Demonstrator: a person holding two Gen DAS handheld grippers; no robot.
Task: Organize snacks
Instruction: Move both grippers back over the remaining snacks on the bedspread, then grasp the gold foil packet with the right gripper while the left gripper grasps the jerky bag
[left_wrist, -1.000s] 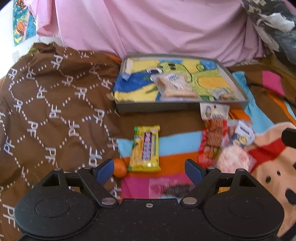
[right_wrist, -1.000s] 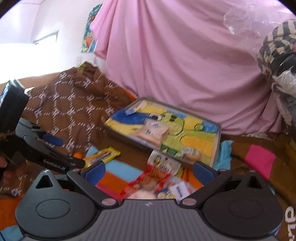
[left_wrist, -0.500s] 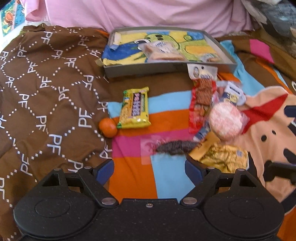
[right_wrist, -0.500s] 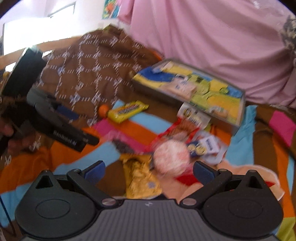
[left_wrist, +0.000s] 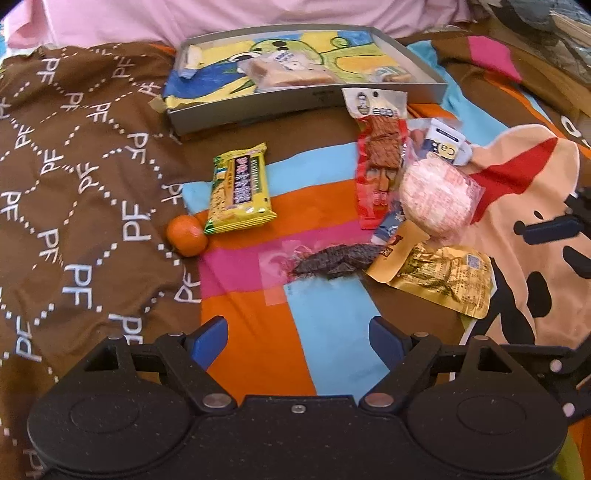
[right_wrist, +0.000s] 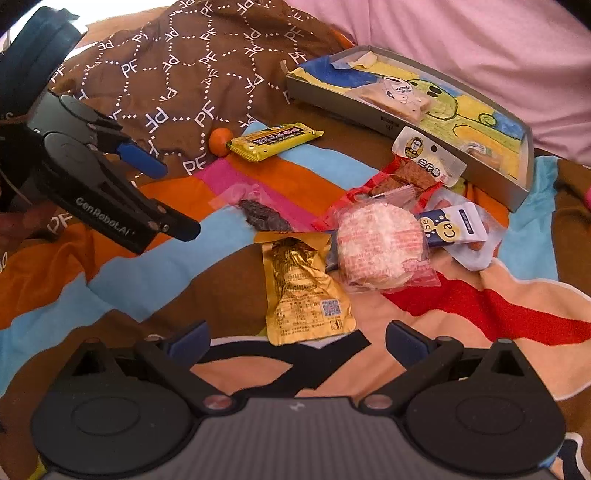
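Snacks scattered over a striped blanket (left_wrist: 258, 332), seen first from the left wrist: yellow bar (left_wrist: 240, 190) lying flat toward the blanket's left side, with a small orange (left_wrist: 186, 235) touching its near left corner. Clear packet of dark dried fruit (left_wrist: 332, 260) near the middle, just ahead of the left gripper (left_wrist: 297, 338), whose blue-tipped fingers (left_wrist: 208, 338) stand wide apart and hold nothing. Gold pouch (left_wrist: 443, 280) to the right of the dark packet, touching its end. Round pink-and-white cake in clear wrap (left_wrist: 436, 201) resting beyond the pouch, overlapping a long red packet (left_wrist: 380, 162) and a white-and-blue packet (left_wrist: 445, 142). Grey tray (left_wrist: 295, 105) at the far edge, holding a wrapped pale cake (left_wrist: 288, 72); top of the red packet leaning against the tray's front wall. Brown patterned cloth (left_wrist: 74, 166) covering the left side, pink cloth (left_wrist: 184, 18) behind. From the right wrist: right gripper (right_wrist: 297, 341) low over the near edge of the blanket (right_wrist: 147, 258), fingers (right_wrist: 190, 339) spread apart and empty, gold pouch (right_wrist: 303, 295) just ahead between them. Round cake (right_wrist: 380, 247) beside the pouch on the right, white-and-blue packet (right_wrist: 454, 225) and red packet (right_wrist: 402, 177) behind it. Dark fruit packet (right_wrist: 262, 216) farther left, yellow bar (right_wrist: 275, 142) and orange (right_wrist: 220, 140) beyond. Tray (right_wrist: 369, 118) at the far right with the pale cake (right_wrist: 395, 94) inside. Left gripper (right_wrist: 162, 199) hanging over the left side, fingers parted, clear of every snack.
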